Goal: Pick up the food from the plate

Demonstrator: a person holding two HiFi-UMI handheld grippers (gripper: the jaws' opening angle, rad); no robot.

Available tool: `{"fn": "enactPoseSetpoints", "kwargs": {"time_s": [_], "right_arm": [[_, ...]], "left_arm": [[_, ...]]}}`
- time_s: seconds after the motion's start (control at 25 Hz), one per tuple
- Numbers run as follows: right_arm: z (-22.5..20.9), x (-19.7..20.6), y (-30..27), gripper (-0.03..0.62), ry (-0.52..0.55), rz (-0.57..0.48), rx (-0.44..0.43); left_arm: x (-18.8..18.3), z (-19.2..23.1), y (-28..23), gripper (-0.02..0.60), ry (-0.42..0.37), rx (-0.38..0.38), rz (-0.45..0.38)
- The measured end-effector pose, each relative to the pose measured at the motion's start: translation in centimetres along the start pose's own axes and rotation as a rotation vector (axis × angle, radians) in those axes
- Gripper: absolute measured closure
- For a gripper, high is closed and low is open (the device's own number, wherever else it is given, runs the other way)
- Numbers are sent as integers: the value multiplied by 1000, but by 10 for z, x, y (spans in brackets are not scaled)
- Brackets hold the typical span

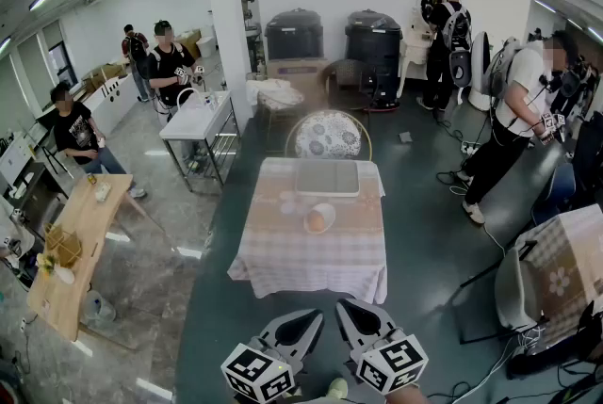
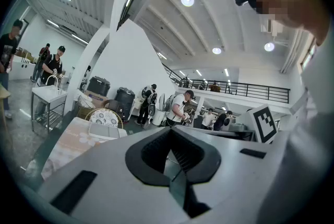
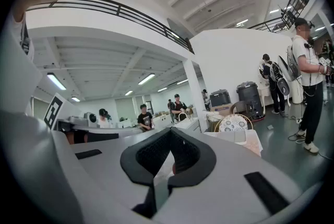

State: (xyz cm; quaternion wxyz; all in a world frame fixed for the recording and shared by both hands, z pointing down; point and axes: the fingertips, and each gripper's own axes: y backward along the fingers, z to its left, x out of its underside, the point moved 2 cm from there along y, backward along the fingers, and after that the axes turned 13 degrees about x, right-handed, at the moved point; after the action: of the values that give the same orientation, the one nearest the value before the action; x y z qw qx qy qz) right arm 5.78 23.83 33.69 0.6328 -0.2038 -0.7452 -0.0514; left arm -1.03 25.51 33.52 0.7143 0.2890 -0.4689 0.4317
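Observation:
On the checked-cloth table [image 1: 283, 251] in the head view a white plate [image 1: 328, 209] holds a pale orange piece of food [image 1: 316, 222]. A grey tray [image 1: 328, 178] lies behind it. Both grippers hang low, short of the table's near edge and well away from the plate. My left gripper [image 1: 314, 315] [image 2: 170, 131] has its jaws together with nothing in them. My right gripper [image 1: 343, 306] [image 3: 169, 131] is shut and empty too. The table [image 2: 73, 142] [image 3: 250, 140] shows far off in both gripper views, and the food is hidden there.
A round-backed patterned chair [image 1: 328, 135] stands behind the table. A wooden table [image 1: 80, 233] and a steel sink stand [image 1: 198, 121] are at the left, a checked covered seat [image 1: 561, 266] at the right. Several people stand around the room; black bins [image 1: 377, 40] line the back wall.

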Motion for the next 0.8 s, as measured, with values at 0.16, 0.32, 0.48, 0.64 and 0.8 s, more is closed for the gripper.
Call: {"fn": "enactPoseSetpoints", "kwargs": {"time_s": [0.16,0.32,0.48,0.64,0.8], "right_arm": [[2,0,0,579,-2,1,-2],[0,0,2,579,-15,0,-28],[-4,-1,0,577,-43,-9,-48],[-10,-1,1,577,-65,-15,-48],[-14,-3,3,577,-76,-18,-55]], "left_arm": [[-1,-1,1,575,-2,0,1],[3,-3,-1,575,-5,-7,4],[5,-2,-5,575,-3,-12,4],[7,0,-8,575,4,-22,5],[8,-3,-15,575,7,-25,14]]}}
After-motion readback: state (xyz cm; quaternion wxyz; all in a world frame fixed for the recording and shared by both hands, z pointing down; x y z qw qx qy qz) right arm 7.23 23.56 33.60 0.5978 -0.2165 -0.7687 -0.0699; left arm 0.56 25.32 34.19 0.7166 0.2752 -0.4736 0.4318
